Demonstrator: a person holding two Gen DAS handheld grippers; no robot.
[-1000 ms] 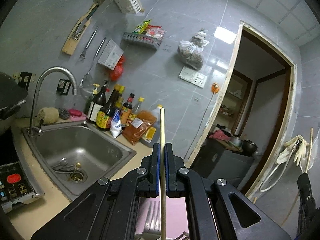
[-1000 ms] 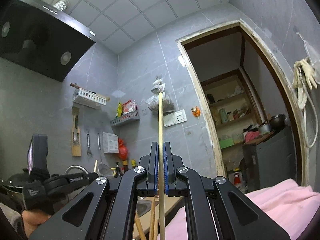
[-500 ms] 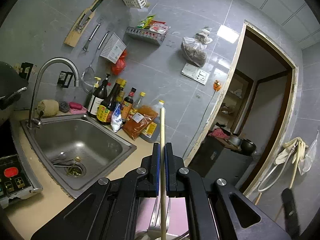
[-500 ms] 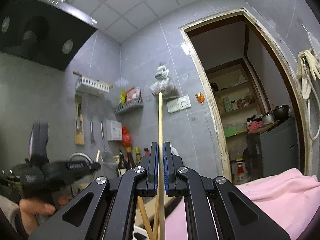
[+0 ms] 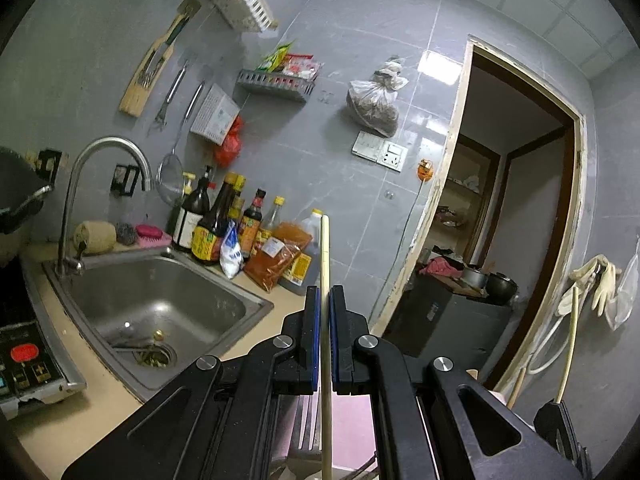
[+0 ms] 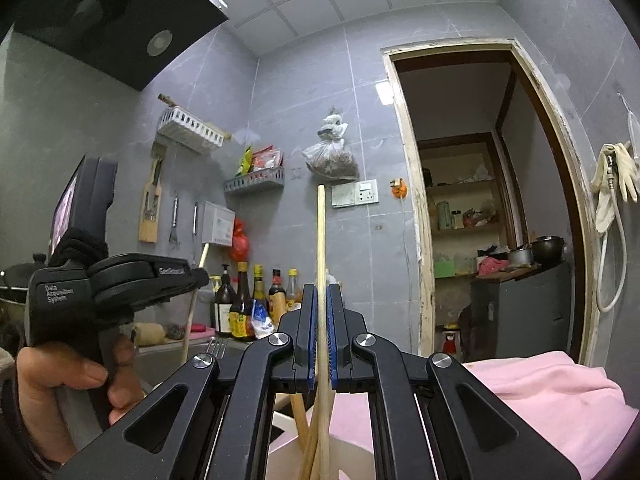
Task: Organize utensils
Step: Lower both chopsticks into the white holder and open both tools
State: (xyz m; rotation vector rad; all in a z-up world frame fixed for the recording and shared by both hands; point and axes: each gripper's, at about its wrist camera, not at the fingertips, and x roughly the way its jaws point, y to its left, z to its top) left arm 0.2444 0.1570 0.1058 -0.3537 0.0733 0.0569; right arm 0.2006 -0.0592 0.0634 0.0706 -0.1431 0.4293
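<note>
**Left wrist view: 1 chopstick clamped in each gripper, none yet put away**

In the left wrist view, a pale wooden chopstick [image 5: 325, 264] is pinched upright between the closed jaws of the left gripper [image 5: 325, 300], its top end rising in front of the row of bottles [image 5: 236, 220] beside the sink [image 5: 160, 304]. Its lower end runs down out of sight below the jaws, over something pink.

In the right wrist view, a second chopstick [image 6: 320, 240] is clamped in the same way by the right gripper [image 6: 320, 300], its jaws narrowed onto the stick. Below these jaws, further wooden sticks [image 6: 308, 440] are seen standing in a pale container [image 6: 288, 452] next to a pink cloth [image 6: 540, 392]. The left gripper is also visible here, held by a hand [image 6: 60, 392] at the left, with its chopstick slanting below it.

The task is judged to be partway through: 2 chopsticks are held in the air and are not yet placed. Some sticks are already gathered in the container. A spoon-like piece [image 5: 132, 346] is left lying in the sink near the drain, so more sorting is likely to remain. Where the held pair is meant to go cannot be told.
</note>
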